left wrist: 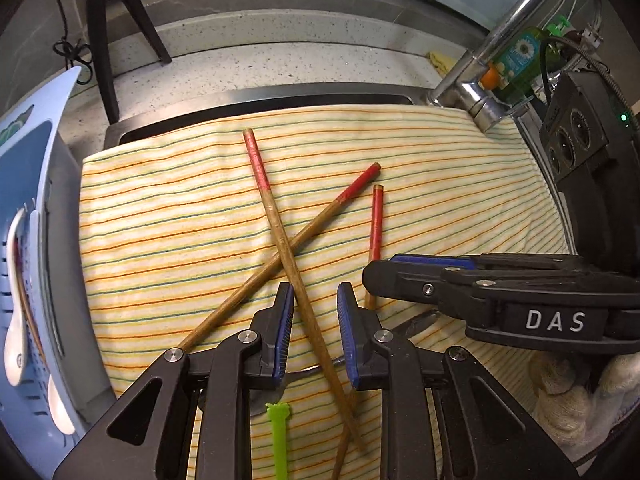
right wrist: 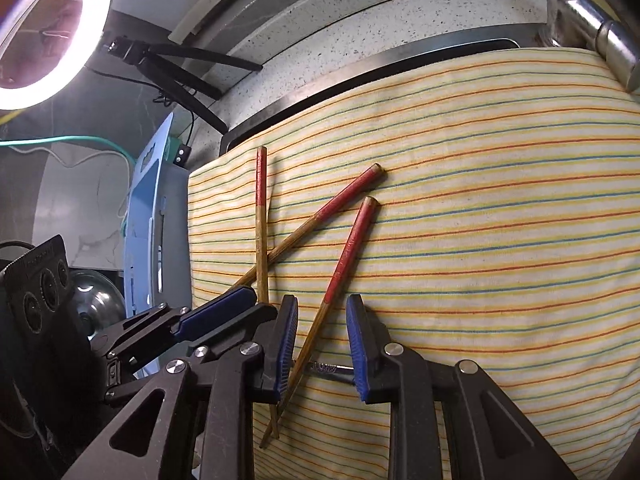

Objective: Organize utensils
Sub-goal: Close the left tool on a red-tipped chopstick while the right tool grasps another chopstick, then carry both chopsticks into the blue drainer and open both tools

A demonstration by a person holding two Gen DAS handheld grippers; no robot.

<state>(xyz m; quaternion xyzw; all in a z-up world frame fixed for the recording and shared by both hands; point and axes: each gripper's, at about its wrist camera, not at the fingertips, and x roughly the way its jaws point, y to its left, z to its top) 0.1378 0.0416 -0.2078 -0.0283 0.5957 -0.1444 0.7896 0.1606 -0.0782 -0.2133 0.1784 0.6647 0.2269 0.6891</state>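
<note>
Three wooden chopsticks with red ends lie on a striped cloth [left wrist: 180,208]. Two of them cross: one [left wrist: 276,224] runs between my left gripper's open jaws, the other [left wrist: 304,236] lies diagonally under it. The third chopstick [left wrist: 376,224] lies to the right and shows between my right gripper's jaws in the right wrist view [right wrist: 344,264]. My left gripper [left wrist: 314,328] is open around the first chopstick. My right gripper [right wrist: 322,340] is open around the third; in the left wrist view its jaws [left wrist: 400,276] reach in from the right. A metal utensil [right wrist: 332,368] lies partly hidden under the chopsticks.
A blue utensil holder [left wrist: 36,240] with white spoons [left wrist: 16,312] stands at the left edge of the cloth. A chrome faucet [left wrist: 480,80] and a dish soap bottle [left wrist: 516,60] stand at the back right. A green silicone piece [left wrist: 278,440] lies near the left gripper. A ring light [right wrist: 48,40] glows at upper left.
</note>
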